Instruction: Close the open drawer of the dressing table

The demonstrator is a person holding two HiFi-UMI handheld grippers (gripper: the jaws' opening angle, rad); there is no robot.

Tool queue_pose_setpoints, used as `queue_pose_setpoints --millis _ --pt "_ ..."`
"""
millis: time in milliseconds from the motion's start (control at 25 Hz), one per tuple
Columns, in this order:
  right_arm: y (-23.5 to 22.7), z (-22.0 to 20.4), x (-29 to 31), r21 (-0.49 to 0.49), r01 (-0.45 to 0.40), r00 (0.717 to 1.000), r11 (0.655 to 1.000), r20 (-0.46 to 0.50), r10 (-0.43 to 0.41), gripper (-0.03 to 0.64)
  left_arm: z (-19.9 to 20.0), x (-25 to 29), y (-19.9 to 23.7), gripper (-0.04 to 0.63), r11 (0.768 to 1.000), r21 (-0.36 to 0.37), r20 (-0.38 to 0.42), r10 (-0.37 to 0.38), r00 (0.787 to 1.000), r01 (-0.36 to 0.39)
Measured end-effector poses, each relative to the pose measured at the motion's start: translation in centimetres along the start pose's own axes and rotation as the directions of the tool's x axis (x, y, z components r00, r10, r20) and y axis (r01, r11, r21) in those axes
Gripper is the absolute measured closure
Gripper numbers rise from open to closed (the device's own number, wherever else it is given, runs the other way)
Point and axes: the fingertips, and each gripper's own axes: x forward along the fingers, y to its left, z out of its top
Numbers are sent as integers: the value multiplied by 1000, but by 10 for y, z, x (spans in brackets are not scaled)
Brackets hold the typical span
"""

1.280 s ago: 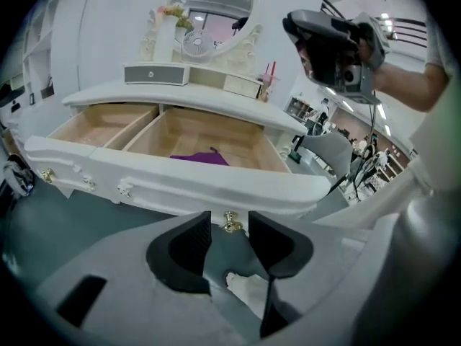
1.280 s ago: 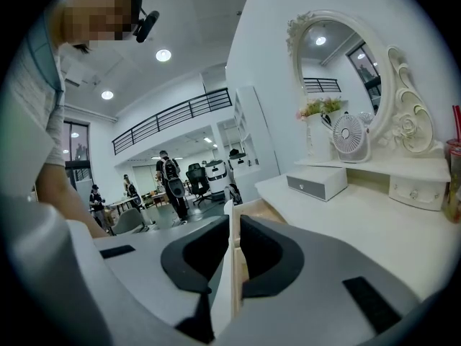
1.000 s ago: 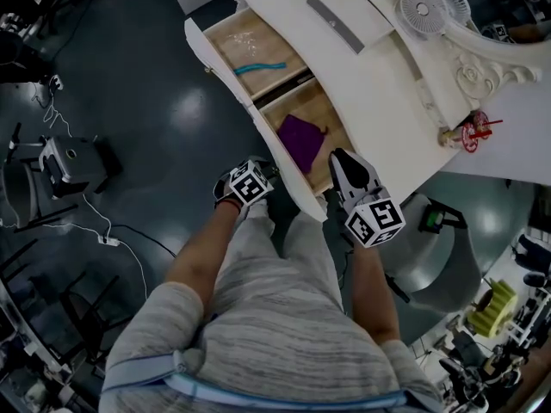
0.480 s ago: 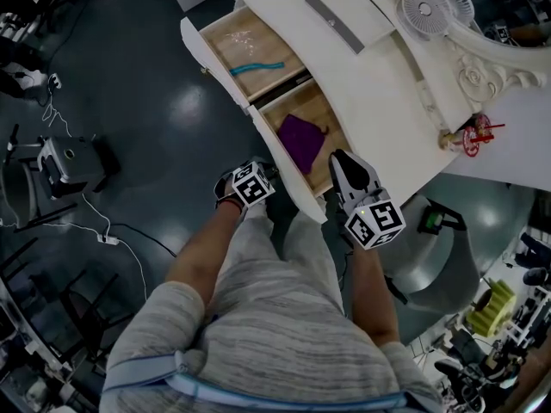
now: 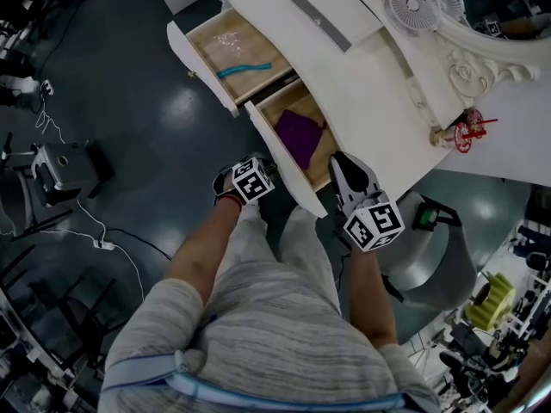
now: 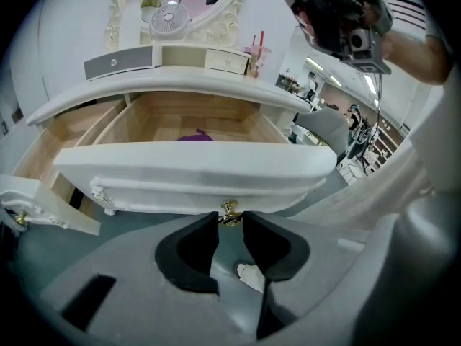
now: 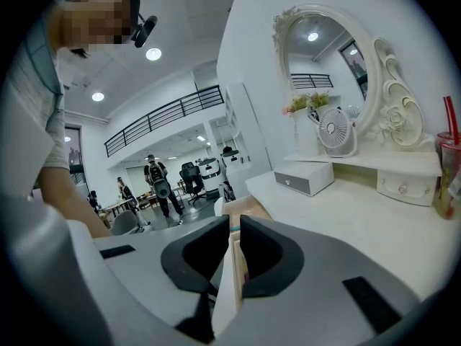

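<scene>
The white dressing table (image 5: 379, 84) has two drawers pulled out. The nearer drawer (image 5: 288, 157) holds a purple cloth (image 5: 299, 132); its white front (image 6: 194, 168) carries a brass knob (image 6: 230, 213). My left gripper (image 6: 230, 225) points down at that front from below, and its jaws are closing with the knob between the fingertips, still not clamped. My right gripper (image 7: 234, 240) sits at the drawer's right end (image 5: 331, 188), its jaws astride the top edge of the front panel and pinched on it.
The farther open drawer (image 5: 191, 54) holds a teal strip (image 5: 250, 66). On the tabletop stand a grey box (image 5: 323, 20), a small fan (image 5: 415, 5) and a pink cup with straw (image 5: 469, 132). A grey chair (image 5: 435, 248) is right of the person; cables (image 5: 95, 231) lie on the dark floor.
The head view has shifted, so the table sits a little further left and up. Both grippers stay at the nearer drawer's front, the left one closer under it.
</scene>
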Motion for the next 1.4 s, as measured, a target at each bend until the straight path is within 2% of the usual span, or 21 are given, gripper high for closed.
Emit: queue_pose_setpoints --millis 880,1400 --pt "-60 8 -36 51 87 996 995 18 -88 604 90 45 21 480 999 26 49 18 999 -19" --pt "-77 11 -35 56 75 997 996 10 -75 605 123 64 32 482 999 38 57 33 998 -35"
